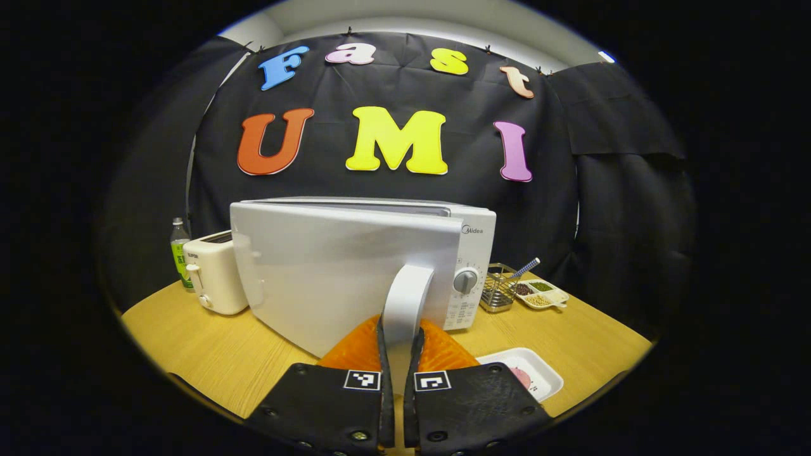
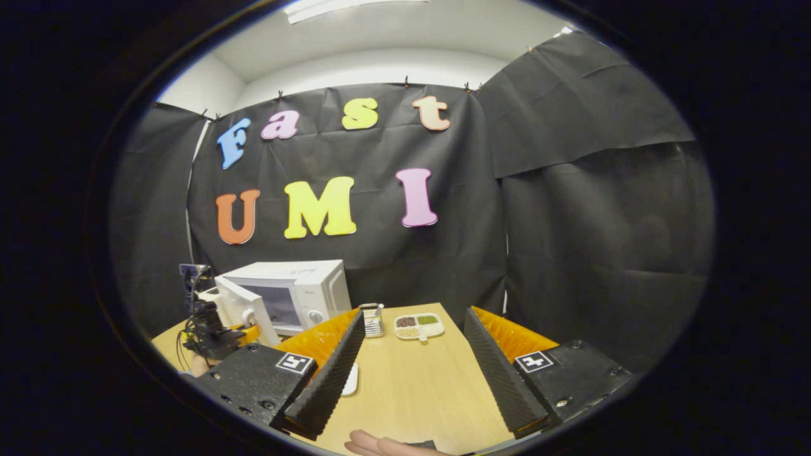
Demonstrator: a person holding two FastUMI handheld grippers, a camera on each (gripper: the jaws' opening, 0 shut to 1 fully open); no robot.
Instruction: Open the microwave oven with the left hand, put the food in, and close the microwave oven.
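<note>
The white microwave [image 1: 472,253] stands at the middle of the wooden table [image 1: 209,354], its door [image 1: 329,272] swung partly open toward me. My left gripper [image 1: 400,332] is shut on the door's white curved handle [image 1: 405,297]. Food lies in a white tray [image 1: 529,373] on the table, near right of that gripper. In the right gripper view, the microwave [image 2: 304,285] sits far left with its door [image 2: 244,310] ajar and the left gripper [image 2: 212,335] at it. My right gripper [image 2: 415,315] hangs open over the table, holding nothing. The tray's edge [image 2: 350,380] peeks from behind its left finger.
A toaster [image 1: 215,272] and a bottle [image 1: 179,253] stand left of the microwave. A wire basket [image 1: 498,288] and a divided dish of grains [image 1: 542,293] sit to its right, also the divided dish [image 2: 418,326]. A hand [image 2: 374,446] shows at the bottom edge.
</note>
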